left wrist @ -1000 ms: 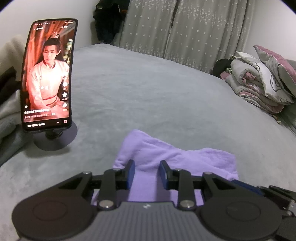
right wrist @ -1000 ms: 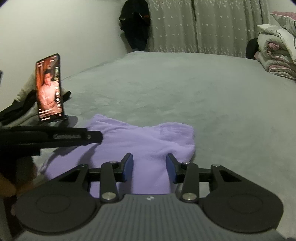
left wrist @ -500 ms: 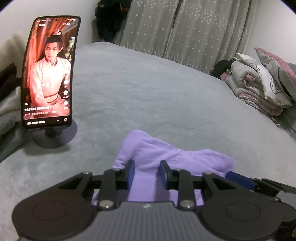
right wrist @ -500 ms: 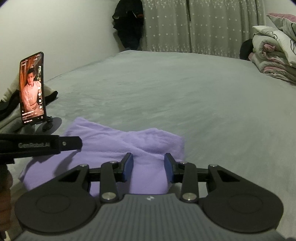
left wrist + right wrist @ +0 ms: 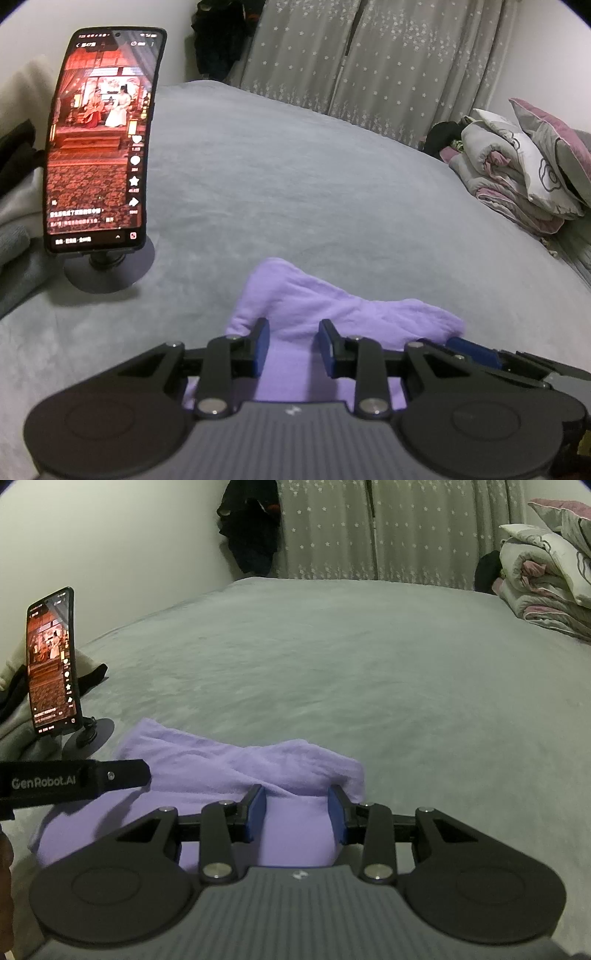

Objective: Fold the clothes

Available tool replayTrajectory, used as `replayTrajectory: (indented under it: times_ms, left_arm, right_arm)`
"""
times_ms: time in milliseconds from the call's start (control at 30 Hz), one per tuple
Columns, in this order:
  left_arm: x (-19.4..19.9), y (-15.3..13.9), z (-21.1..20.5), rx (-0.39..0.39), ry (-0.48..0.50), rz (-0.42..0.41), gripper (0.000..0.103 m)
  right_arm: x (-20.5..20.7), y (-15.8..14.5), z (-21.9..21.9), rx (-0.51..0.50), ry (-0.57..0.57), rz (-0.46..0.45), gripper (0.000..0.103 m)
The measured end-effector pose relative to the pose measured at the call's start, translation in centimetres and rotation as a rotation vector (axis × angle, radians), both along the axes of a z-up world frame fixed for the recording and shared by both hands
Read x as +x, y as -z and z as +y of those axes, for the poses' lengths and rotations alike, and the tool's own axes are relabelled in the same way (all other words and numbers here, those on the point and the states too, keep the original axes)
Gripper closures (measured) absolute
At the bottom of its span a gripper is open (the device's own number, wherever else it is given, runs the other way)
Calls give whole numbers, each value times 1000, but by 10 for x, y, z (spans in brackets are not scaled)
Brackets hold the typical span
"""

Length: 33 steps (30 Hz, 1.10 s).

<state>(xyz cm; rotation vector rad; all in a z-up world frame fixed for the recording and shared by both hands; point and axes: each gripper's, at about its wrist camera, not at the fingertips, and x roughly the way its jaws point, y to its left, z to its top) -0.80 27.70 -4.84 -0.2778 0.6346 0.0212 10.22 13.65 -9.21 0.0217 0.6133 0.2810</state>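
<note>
The purple cloth (image 5: 332,314) lies on the grey bed (image 5: 295,192), folded into a thick bundle. The left gripper (image 5: 291,345) hangs over its near part with the fingers (image 5: 260,345) apart, and cloth shows in the gap and ahead of the tips (whether they touch it, I cannot tell). The right gripper (image 5: 297,818) is over the cloth's right end, fingers (image 5: 256,814) apart too; a raised fold of the cloth (image 5: 236,771) sits just ahead of the tips. Far to the left of both grippers a phone (image 5: 99,140) stands on a round stand. A quilt (image 5: 517,173) lies far ahead to the right.
</note>
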Motion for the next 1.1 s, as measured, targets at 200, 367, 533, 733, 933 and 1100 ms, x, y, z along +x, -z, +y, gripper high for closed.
replayTrajectory:
  times_ms: [200, 367, 533, 733, 933, 1100]
  left_arm:
    - [0, 1, 1, -4, 1, 1, 73]
    - [-1, 1, 3, -6, 1, 2, 73]
    - [0, 1, 3, -8, 0, 2, 73]
    - [0, 0, 4, -14, -4, 0, 73]
    - [-5, -1, 16, -37, -31, -20, 73]
    - [-10, -1, 37, -85, -84, -41, 77]
  right_arm:
    - [2, -1, 1, -14, 3, -1, 65]
    - [4, -1, 2, -24, 6, -2, 65]
    - [7, -2, 2, -39, 14, -5, 65]
    - [7, -7, 1, -47, 22, -10, 65]
    - [-9, -16, 10, -37, -41, -26, 65]
    - [-16, -14, 27, -39, -105, -23, 65]
